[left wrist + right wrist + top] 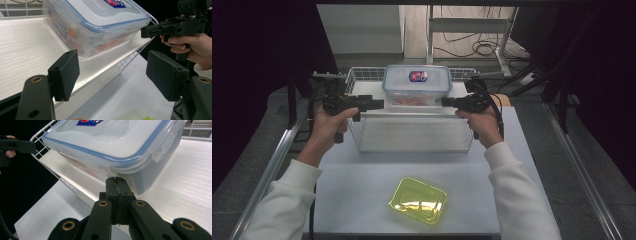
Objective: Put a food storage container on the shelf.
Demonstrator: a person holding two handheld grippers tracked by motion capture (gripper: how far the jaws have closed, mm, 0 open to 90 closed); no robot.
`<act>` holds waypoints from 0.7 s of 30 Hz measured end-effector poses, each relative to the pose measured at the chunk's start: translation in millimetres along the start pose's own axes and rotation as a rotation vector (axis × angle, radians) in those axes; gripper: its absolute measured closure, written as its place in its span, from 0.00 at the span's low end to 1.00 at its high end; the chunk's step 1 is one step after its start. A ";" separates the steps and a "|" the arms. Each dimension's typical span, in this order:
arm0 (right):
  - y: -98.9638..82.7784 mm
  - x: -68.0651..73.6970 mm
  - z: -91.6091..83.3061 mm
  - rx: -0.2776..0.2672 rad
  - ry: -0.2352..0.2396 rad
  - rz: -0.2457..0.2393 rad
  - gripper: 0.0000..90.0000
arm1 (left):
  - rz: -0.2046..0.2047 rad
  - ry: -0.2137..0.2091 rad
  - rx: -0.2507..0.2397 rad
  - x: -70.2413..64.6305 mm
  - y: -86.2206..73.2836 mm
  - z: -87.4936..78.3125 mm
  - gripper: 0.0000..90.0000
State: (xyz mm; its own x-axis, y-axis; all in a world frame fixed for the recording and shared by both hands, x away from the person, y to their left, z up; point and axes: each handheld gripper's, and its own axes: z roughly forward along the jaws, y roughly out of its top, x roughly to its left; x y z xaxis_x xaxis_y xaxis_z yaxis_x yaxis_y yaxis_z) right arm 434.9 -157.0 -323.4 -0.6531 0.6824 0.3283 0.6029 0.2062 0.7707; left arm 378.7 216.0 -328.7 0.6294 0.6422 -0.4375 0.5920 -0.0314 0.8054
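Lidded clear food container (416, 85), blue seal round its rim and a red-and-blue sticker on the lid, sitting at the far end of a white wire basket (412, 131) on the white counter (362, 185). Orange and red contents dimly visible through the wall, too blurred to name.

Left tool (381, 104) held level at the container's left side, tips just short of the wall — jaws released, spread wide, nothing between the pads (66, 73) in the left gripper view. Container (97, 25) up ahead of them there, basket rim (130, 58) running below and between.

Right tool (445, 102) held level at the container's right side, jaws clenched on each other with no gap, gripping nothing. Closed tips (116, 185) in the right gripper view just at the near corner of the container (112, 142), below one of the lid's latch flaps; touching or a hair apart, cannot tell.

Both hands wrapped round the handles, white sleeves coming in from the near edge. Left hand (328, 127) beside the basket's left wall, right hand (484, 125) beside its right.

Yellow-green translucent tray (418, 201) lying alone on the counter — well apart from the basket, on the near side, between the forearms.
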 end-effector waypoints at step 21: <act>-52.4 4.5 -34.6 0.024 0.067 -0.056 0.59 | 0.032 -0.007 0.076 -13.1 -57.8 -23.8 0.33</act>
State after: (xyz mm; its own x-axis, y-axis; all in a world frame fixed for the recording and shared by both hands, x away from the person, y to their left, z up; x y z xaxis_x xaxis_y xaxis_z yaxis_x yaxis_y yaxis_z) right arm 384.5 -189.0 -343.4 -0.7147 0.6211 0.3215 0.5750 0.2600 0.7757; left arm 324.2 227.6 -360.0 0.6522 0.6343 -0.4151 0.6076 -0.1101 0.7866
